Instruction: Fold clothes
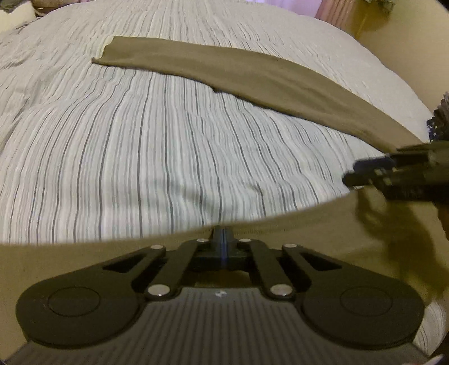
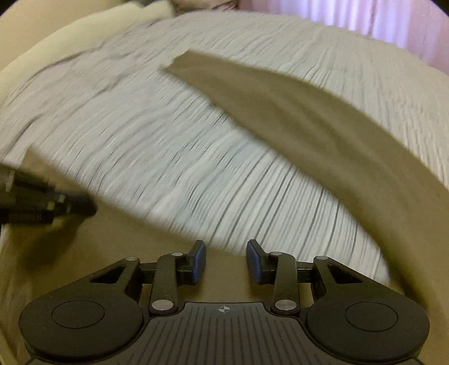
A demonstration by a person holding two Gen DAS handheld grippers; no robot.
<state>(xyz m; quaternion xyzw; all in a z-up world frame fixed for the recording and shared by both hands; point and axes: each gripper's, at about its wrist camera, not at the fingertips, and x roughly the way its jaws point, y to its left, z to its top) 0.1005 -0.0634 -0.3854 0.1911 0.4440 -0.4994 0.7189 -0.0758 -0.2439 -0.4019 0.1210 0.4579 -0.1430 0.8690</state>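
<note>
Left tool [image 1: 221, 238]: fingers drawn together, pinching the near edge of an olive-brown garment [image 1: 252, 75], seen from its own camera. In the right wrist view it enters from the left edge [image 2: 84, 206], lying low over the cloth.

Right tool [image 2: 226, 261]: blue-padded fingers [image 2: 198, 261] parted with a clear gap, nothing between them, hovering just over the garment's near edge [image 2: 224, 283]. In the left wrist view it reaches in from the right edge [image 1: 353, 174], roughly level, at the point where the long strip meets the near fold; that view is too blurred to show the gap.

Garment: one long narrow section runs diagonally across the bed away from the tools, its far end lying flat; a broader part spreads beneath both tools.

Bed: striped grey-and-white bedspread [image 1: 140, 140], wrinkled. Pink curtain [image 2: 364, 16] beyond the bed.
</note>
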